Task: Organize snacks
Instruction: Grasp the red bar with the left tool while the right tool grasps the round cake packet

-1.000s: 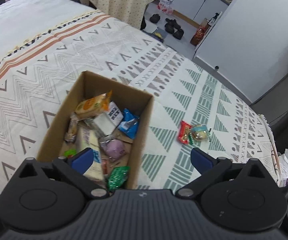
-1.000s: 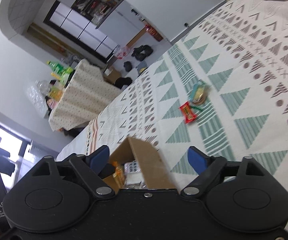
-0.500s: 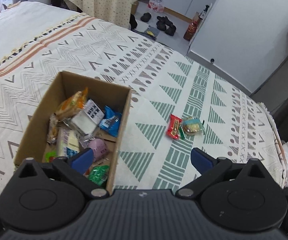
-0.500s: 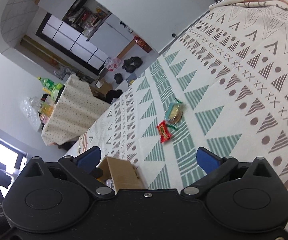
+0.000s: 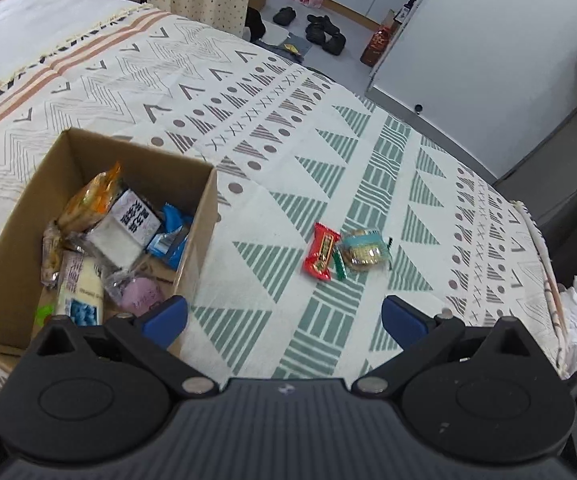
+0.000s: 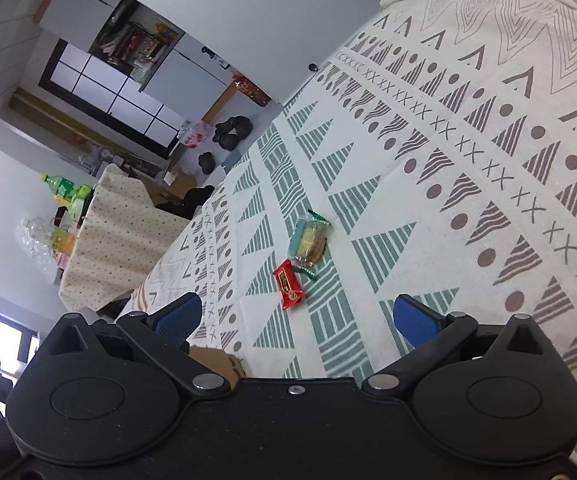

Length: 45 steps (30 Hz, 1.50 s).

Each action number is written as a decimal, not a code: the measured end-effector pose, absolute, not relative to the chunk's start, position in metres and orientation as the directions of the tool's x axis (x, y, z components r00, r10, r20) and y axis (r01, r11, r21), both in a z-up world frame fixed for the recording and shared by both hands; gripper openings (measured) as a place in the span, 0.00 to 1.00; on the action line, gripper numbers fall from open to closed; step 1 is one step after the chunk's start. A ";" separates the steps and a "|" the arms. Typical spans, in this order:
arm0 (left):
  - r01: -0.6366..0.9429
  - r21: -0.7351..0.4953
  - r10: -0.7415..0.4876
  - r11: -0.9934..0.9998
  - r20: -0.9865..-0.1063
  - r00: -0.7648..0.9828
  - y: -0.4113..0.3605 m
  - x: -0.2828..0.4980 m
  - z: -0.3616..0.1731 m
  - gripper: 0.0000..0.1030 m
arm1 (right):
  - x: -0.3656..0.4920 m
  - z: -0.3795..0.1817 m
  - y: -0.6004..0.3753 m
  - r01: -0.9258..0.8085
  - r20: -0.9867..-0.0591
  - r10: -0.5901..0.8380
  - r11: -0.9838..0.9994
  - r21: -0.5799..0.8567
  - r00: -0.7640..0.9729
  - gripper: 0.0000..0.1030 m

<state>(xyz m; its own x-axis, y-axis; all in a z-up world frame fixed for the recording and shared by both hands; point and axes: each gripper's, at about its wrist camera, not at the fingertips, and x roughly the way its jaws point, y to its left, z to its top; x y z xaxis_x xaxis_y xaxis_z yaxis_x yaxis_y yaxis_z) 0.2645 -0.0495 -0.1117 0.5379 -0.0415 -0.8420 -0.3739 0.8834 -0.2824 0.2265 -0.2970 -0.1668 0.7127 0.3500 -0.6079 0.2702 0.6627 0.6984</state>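
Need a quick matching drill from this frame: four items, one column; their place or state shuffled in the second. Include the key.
Items
1. red snack packet
2. teal-wrapped biscuit
3. orange snack bag
4. left gripper

Place or state
A. inside the cardboard box, toward its far end
B. open, holding nothing, above the patterned bedspread
C. on the bedspread, the nearer to the box of the two loose snacks
D. on the bedspread, on the red packet's far side from the box

Pairs: 1-C, 2-D, 3-A, 4-B
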 end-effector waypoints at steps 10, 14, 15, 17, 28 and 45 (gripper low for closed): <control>-0.348 -0.297 -0.070 0.889 -0.840 0.539 -0.060 0.302 -0.133 0.97 | 0.262 -0.191 -0.308 0.311 -0.623 0.350 0.636 0.706 0.700 0.99; -0.347 -0.297 -0.076 0.890 -0.846 0.527 -0.065 0.318 -0.149 0.94 | 0.277 -0.205 -0.309 0.318 -0.627 0.377 0.618 0.718 0.682 0.92; -0.348 -0.295 -0.078 0.890 -0.849 0.522 -0.066 0.321 -0.153 0.91 | 0.281 -0.207 -0.308 0.323 -0.629 0.381 0.614 0.720 0.677 0.91; -0.351 -0.297 -0.085 0.888 -0.856 0.509 -0.067 0.330 -0.162 0.86 | 0.288 -0.213 -0.307 0.329 -0.631 0.389 0.607 0.723 0.671 0.86; -0.365 -0.276 -0.092 0.889 -0.889 0.448 -0.071 0.377 -0.206 0.60 | 0.325 -0.239 -0.298 0.368 -0.658 0.414 0.587 0.721 0.629 0.77; -0.357 -0.246 -0.096 0.901 -0.916 0.390 -0.053 0.418 -0.229 0.18 | 0.376 -0.270 -0.279 0.367 -0.668 0.469 0.582 0.726 0.578 0.64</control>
<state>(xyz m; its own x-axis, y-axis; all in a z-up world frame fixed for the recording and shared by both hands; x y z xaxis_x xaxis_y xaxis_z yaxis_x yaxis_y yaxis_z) 0.4179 -0.0534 -0.2286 0.3902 -0.0958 -0.9157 -0.3571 0.9010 -0.2465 0.3764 -0.2790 -0.2702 0.5777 0.4691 -0.6680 0.3672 0.5816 0.7259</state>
